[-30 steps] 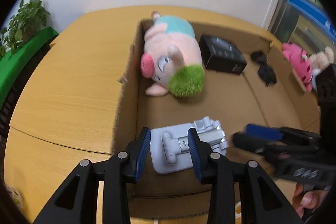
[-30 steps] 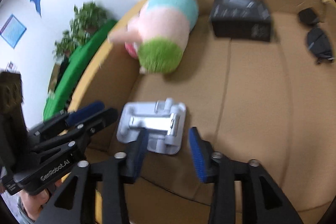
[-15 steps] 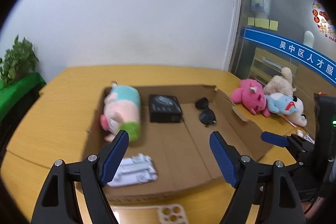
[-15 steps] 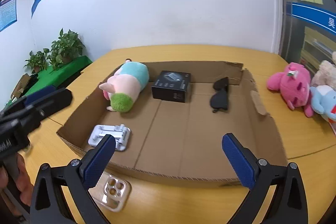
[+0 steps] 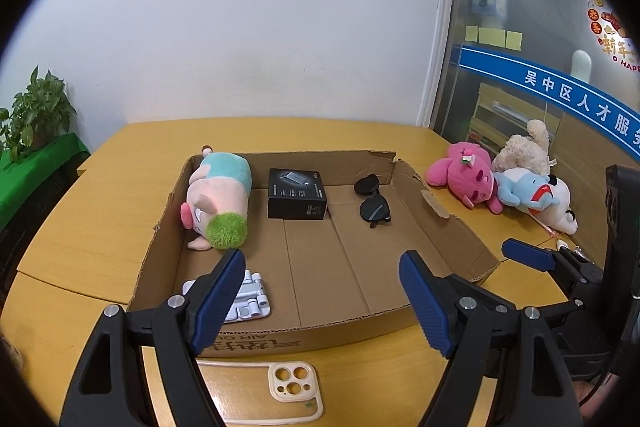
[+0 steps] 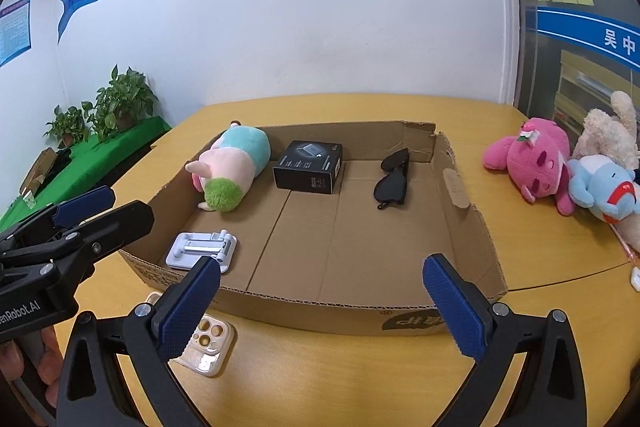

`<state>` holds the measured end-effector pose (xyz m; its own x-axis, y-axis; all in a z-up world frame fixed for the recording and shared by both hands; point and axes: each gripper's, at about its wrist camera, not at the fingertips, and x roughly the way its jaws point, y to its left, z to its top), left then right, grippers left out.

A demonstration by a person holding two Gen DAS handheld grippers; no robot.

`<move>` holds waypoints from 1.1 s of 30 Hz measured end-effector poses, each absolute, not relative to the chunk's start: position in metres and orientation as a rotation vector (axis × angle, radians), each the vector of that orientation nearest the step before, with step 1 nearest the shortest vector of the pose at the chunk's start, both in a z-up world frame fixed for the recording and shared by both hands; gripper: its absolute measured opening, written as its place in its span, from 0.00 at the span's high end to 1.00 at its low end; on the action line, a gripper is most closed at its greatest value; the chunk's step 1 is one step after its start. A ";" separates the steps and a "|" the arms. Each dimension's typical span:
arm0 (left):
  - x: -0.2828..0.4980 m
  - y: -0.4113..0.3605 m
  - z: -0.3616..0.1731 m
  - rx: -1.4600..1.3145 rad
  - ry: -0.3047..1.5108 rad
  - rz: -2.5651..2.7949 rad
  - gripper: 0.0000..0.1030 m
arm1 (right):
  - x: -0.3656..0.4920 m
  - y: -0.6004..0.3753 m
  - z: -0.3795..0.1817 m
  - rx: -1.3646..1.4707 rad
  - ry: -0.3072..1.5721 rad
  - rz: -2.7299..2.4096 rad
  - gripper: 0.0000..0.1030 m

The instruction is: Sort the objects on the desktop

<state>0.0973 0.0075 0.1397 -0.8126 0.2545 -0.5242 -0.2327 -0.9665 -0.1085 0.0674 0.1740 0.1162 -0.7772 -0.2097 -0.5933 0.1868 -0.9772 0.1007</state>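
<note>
Your white phone stand (image 5: 244, 297) lies flat in the near left corner of the cardboard box (image 5: 360, 323), just inside the front wall; its long axis runs roughly along that wall, left to right. Farther back on the box floor you have the plush pig (image 5: 218, 199) lying lengthwise against the left wall with its green end towards you, then the black carton (image 5: 297, 193), then the sunglasses (image 5: 373, 201) near the right wall. A clear phone case (image 5: 276, 387) rests on the yellow wooden table (image 5: 80, 247) just outside the front wall.

Your left gripper (image 5: 322, 297) hangs above the box's front edge, fingers spread wide with nothing between them. Your right gripper (image 6: 320, 305) is likewise spread and empty.

On the table to the right of the box, three plush toys (image 6: 560, 167) lie in a heap. Behind stand a white wall, potted plants (image 6: 108, 107) on a green ledge, and a glass partition.
</note>
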 end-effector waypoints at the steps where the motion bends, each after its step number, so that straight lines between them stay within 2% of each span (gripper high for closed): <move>1: 0.099 0.009 0.141 -0.809 -0.056 2.770 0.23 | 0.069 0.175 0.117 0.928 -0.057 -2.781 0.00; 16: 0.103 0.017 0.141 -0.830 -0.006 2.777 0.23 | 0.081 0.196 0.125 0.920 -0.085 -2.811 0.00; 26: 0.085 0.002 0.126 -0.883 0.032 2.818 0.23 | 0.062 0.185 0.120 0.955 -0.019 -2.800 0.00; 33: 0.075 -0.015 0.117 -0.910 -0.035 2.790 0.23 | 0.045 0.175 0.112 0.987 0.015 -2.792 0.00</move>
<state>0.0752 -0.0151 0.1169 -0.7884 0.2025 -0.5809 -0.1881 -0.9784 -0.0859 0.0455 0.1748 0.1116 -0.7634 -0.1653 -0.6244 0.1719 -0.9838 0.0502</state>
